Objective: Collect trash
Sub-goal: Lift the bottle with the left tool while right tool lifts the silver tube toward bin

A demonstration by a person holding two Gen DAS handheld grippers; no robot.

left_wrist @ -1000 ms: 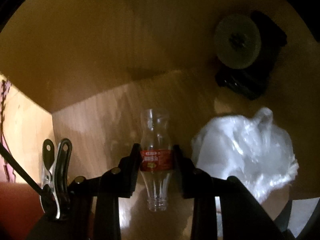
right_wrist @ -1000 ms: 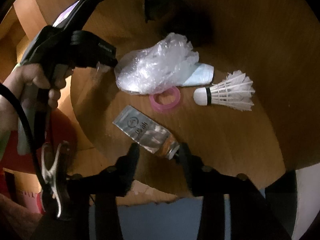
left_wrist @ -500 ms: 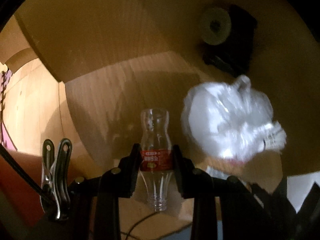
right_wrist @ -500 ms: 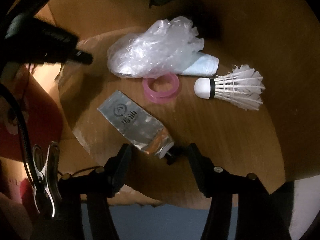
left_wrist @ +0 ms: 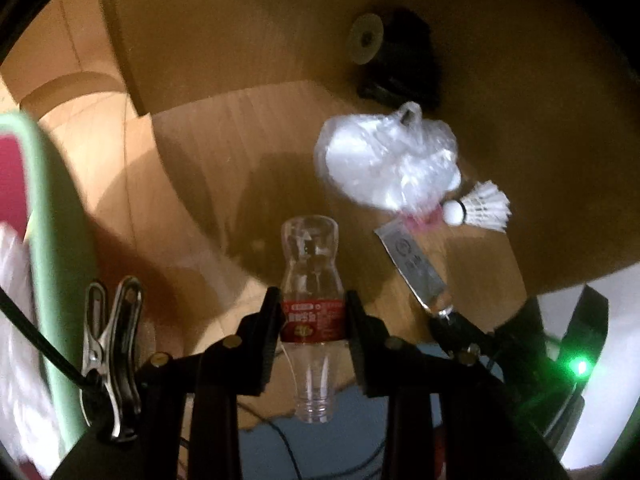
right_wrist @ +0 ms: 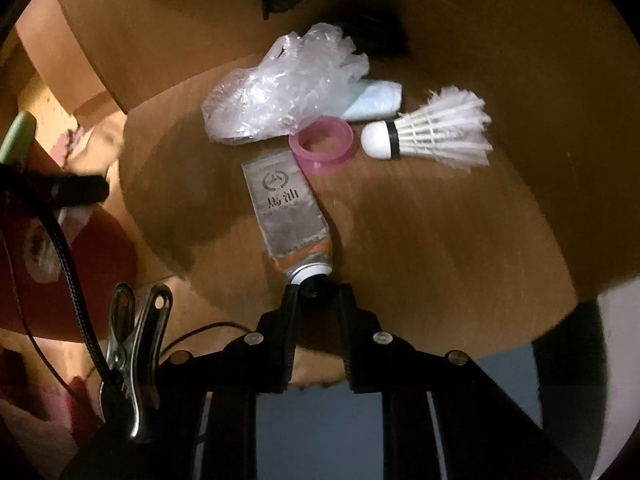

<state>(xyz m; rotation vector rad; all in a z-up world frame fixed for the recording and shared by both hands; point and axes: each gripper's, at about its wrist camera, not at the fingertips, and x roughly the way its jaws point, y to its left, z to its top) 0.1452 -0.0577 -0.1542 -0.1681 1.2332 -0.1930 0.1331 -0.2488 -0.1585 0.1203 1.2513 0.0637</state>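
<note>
Left wrist view: the left gripper (left_wrist: 312,320) clamps a clear plastic bottle (left_wrist: 310,280) across its red label, neck toward the camera, base pointing away over the wooden table (left_wrist: 240,152). Off to the right lie a crumpled clear plastic bag (left_wrist: 384,160), a white feathered shuttlecock (left_wrist: 480,206) and a flattened silver tube (left_wrist: 414,272). A pale green rim (left_wrist: 52,208) curves at the left.

Right wrist view: the right gripper (right_wrist: 316,296) is closing, its narrow jaws flanking the silver tube's (right_wrist: 286,208) black cap at the table's (right_wrist: 440,240) near edge. Past the tube sit a translucent pink ring (right_wrist: 324,144), the wrinkled bag (right_wrist: 284,88) over a pale blue pack (right_wrist: 376,100), and the shuttlecock (right_wrist: 432,132).
</note>
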